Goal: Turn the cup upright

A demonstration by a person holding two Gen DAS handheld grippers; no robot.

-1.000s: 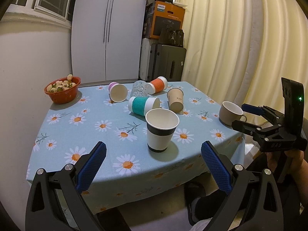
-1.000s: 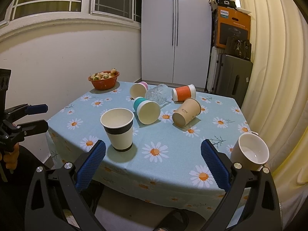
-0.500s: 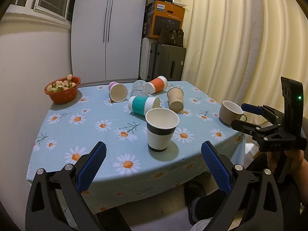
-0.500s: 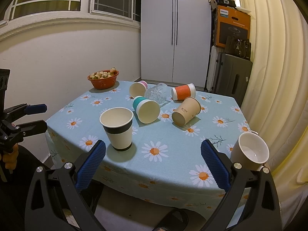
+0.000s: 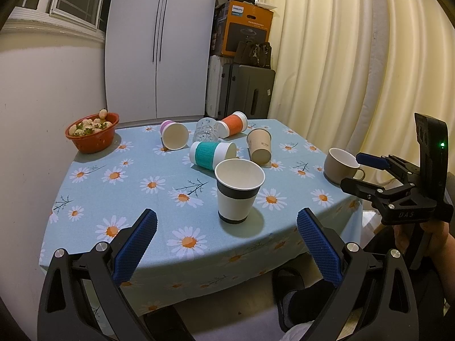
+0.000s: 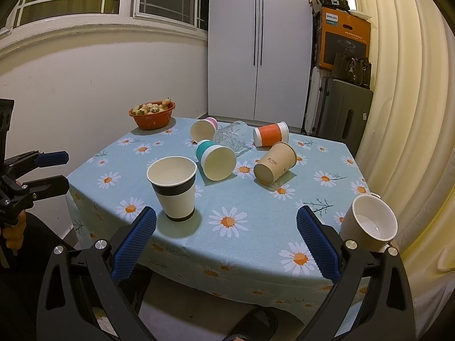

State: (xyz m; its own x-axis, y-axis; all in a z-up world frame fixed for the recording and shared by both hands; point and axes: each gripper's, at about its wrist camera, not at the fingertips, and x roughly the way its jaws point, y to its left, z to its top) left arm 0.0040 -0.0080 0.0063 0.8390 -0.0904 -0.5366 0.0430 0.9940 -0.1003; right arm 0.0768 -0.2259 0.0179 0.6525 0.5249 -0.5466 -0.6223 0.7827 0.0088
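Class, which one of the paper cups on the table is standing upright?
The white cup with the dark band, nearest the table's front edge; the teal, pink, orange and tan paper cups all lie on their sides.

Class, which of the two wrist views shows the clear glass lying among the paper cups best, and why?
The right wrist view. There the clear glass lies side-on, its cut pattern and full length showing between the cups. In the left wrist view the clear glass is farther off, and the teal-sleeved cup hides its lower part.

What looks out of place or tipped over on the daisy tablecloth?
Five vessels lie on their sides mid-table: pink paper cup, clear cut-glass tumbler, orange-sleeved cup, teal-sleeved cup, tan kraft cup. Black-banded white cup and beige mug stand upright. No spills.
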